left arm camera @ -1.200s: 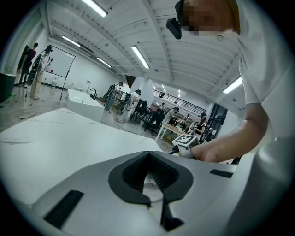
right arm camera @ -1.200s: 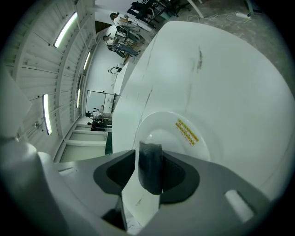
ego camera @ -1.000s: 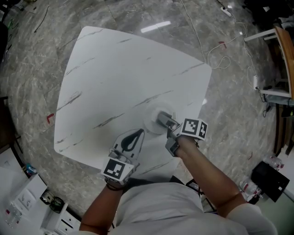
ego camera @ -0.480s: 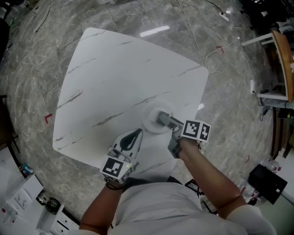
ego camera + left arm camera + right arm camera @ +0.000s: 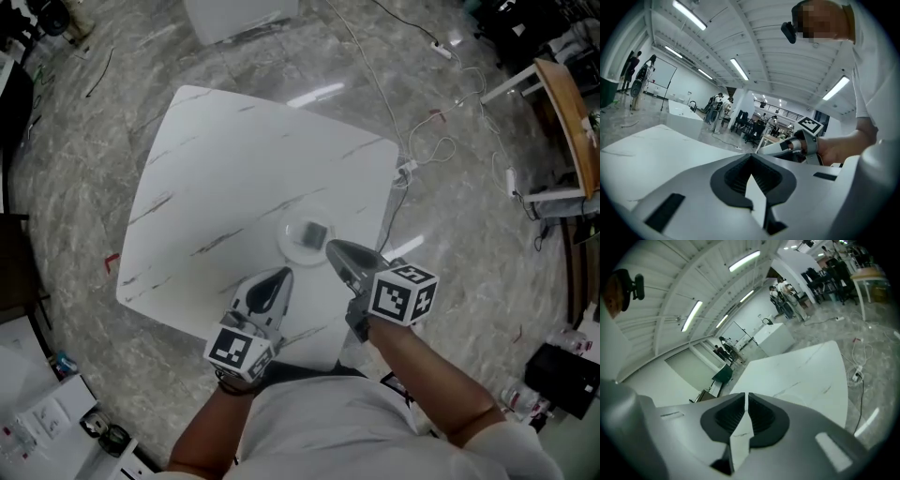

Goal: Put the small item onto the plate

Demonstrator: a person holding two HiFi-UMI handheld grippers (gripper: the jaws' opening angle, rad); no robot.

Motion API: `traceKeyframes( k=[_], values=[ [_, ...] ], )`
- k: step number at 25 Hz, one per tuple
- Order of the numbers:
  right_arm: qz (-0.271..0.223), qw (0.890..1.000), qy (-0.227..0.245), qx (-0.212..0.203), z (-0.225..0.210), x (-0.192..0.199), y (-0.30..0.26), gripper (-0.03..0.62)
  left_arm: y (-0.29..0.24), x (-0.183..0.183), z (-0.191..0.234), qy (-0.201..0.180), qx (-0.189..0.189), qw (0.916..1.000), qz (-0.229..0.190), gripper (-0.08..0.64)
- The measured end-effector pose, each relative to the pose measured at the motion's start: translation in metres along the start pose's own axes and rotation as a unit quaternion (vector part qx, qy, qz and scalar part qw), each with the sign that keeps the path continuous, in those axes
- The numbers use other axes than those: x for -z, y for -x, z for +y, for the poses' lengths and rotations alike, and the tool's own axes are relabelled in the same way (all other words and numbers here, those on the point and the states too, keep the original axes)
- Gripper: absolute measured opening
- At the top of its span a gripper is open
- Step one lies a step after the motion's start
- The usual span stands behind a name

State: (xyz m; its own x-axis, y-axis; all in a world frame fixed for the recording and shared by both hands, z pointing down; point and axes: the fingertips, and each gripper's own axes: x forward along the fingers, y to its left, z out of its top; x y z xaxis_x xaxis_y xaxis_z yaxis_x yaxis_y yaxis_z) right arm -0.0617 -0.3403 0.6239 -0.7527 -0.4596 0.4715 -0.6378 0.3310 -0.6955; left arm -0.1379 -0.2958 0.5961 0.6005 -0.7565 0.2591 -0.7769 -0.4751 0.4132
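A small grey block [image 5: 315, 231] lies on the round white plate [image 5: 286, 246], which sits on the white marble-look table [image 5: 234, 159] near its front right part. My right gripper [image 5: 334, 248] hovers just right of and nearer than the plate, clear of the block; its jaws are closing, almost together, with nothing between them [image 5: 747, 394]. My left gripper [image 5: 281, 274] rests near the table's front edge, left of the plate, shut and empty [image 5: 751, 158]. The right gripper's arm [image 5: 787, 147] shows in the left gripper view.
The table's right edge [image 5: 389, 202] runs close by the plate. White cables [image 5: 422, 141] trail over the stone floor to the right. A wooden-topped stand [image 5: 567, 103] is at far right and a white box [image 5: 239, 14] beyond the table.
The right gripper has pulled back off the plate toward me and risen, leaving the grey block on the plate. Its jaws have come together. The left gripper has stayed put.
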Motion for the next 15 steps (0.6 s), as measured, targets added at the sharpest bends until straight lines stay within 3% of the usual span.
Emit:
traceKeyframes(
  k=[3,6,9,12,15],
  values=[
    [-0.041,0.996,0.074,-0.030,0.046,-0.022,0.049,0.008,0.013,-0.028,-0.040,-0.021,-0.005,0.9995,-0.021,0.006],
    [-0.076,0.984,0.155,-0.054,0.103,-0.030,0.110,0.003,0.038,-0.066,-0.093,-0.036,-0.011,0.9984,-0.043,0.006],
    [-0.111,0.962,0.238,-0.074,0.157,-0.036,0.169,0.003,0.062,-0.106,-0.151,-0.058,-0.002,0.9960,-0.067,0.006],
    [-0.148,0.933,0.315,-0.094,0.208,-0.045,0.221,0.003,0.082,-0.145,-0.203,-0.095,0.005,0.9912,-0.091,0.006],
    [-0.178,0.912,0.354,-0.107,0.250,-0.045,0.275,0.003,0.107,-0.169,-0.252,-0.121,0.006,0.9868,-0.108,0.006]
  ],
)
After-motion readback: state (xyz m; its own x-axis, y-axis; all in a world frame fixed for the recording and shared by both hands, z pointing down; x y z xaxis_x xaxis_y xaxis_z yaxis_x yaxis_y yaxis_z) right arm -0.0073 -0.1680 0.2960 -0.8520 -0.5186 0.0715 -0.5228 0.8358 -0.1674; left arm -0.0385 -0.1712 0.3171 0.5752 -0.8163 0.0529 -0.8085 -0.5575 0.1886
